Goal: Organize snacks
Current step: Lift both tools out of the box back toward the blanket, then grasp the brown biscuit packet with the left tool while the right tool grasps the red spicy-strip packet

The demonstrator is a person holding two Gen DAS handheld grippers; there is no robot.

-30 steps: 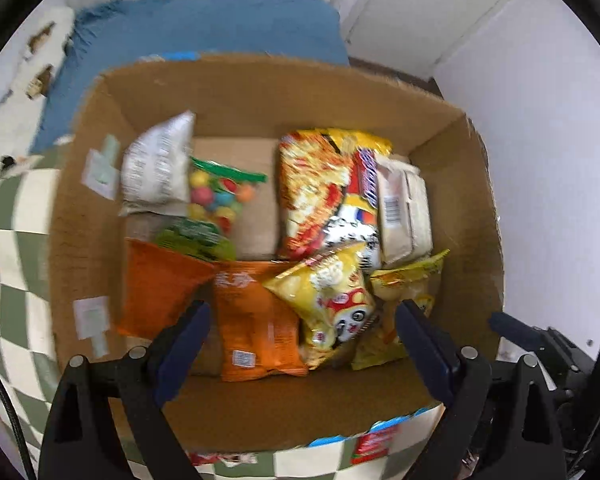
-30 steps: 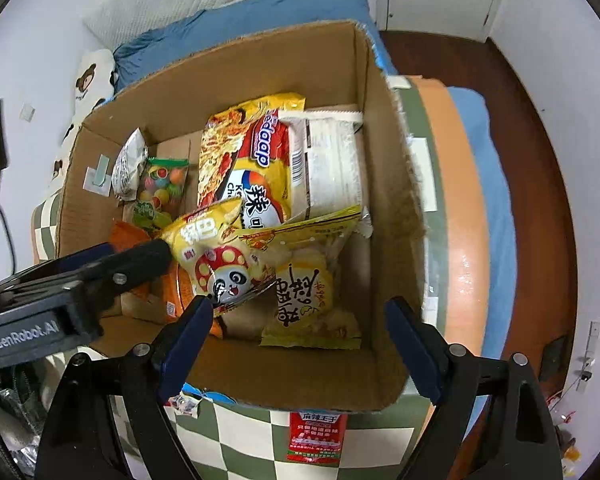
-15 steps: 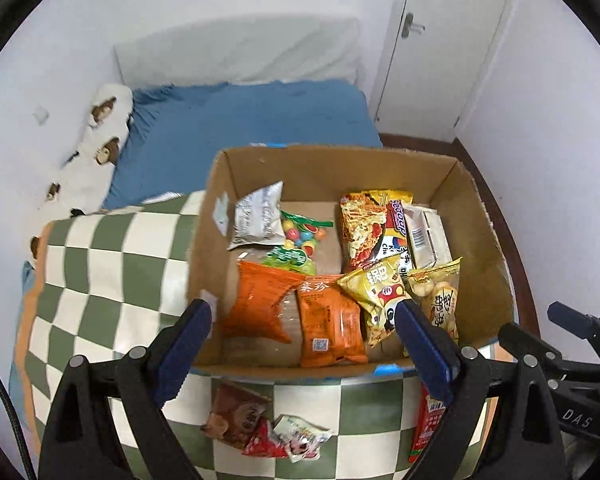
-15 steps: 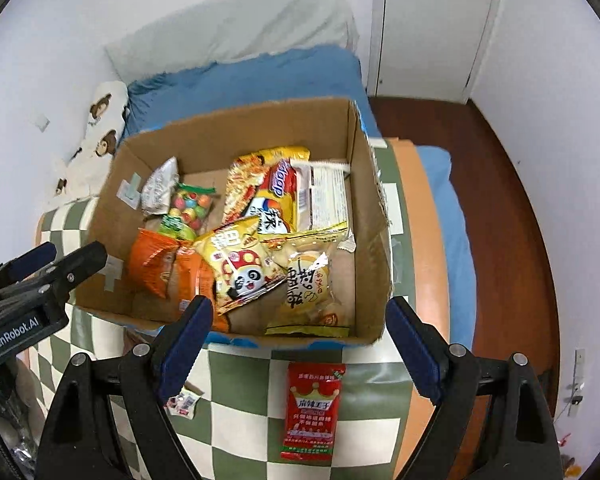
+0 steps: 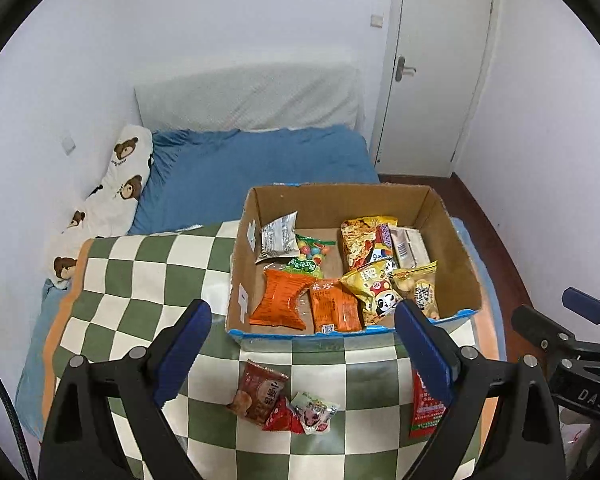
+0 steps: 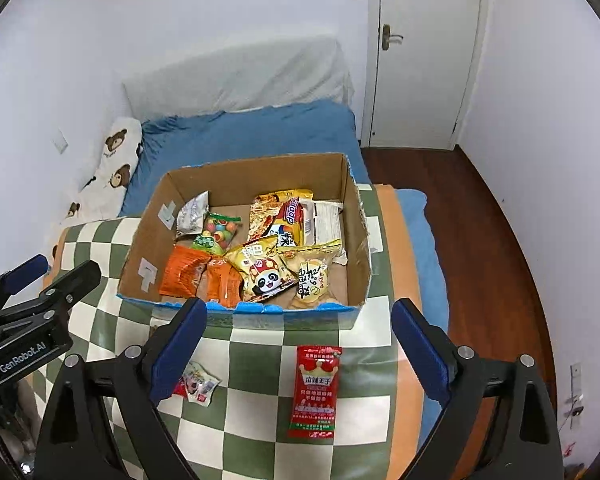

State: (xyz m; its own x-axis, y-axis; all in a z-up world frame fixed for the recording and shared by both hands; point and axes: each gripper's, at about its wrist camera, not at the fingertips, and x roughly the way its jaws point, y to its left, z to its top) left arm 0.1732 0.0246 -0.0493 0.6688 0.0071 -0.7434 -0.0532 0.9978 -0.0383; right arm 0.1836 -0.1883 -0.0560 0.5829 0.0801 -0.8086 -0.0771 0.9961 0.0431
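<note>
Both hand-held grippers, left [image 5: 302, 342] & right [image 6: 300, 338], gape empty. We'd drop the right over the red packet [image 6: 315, 392], pinch mid-body, then lift into the box [image 6: 342, 314].

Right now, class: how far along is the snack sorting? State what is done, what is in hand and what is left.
Done: most packets already lie in the box, among them the panda bag and orange packs.
In hand: nothing. The left gripper and right gripper are both open and empty, above the checked cloth.
Left: the red sachet and a cluster of small packets lie on the cloth outside the box.
</note>
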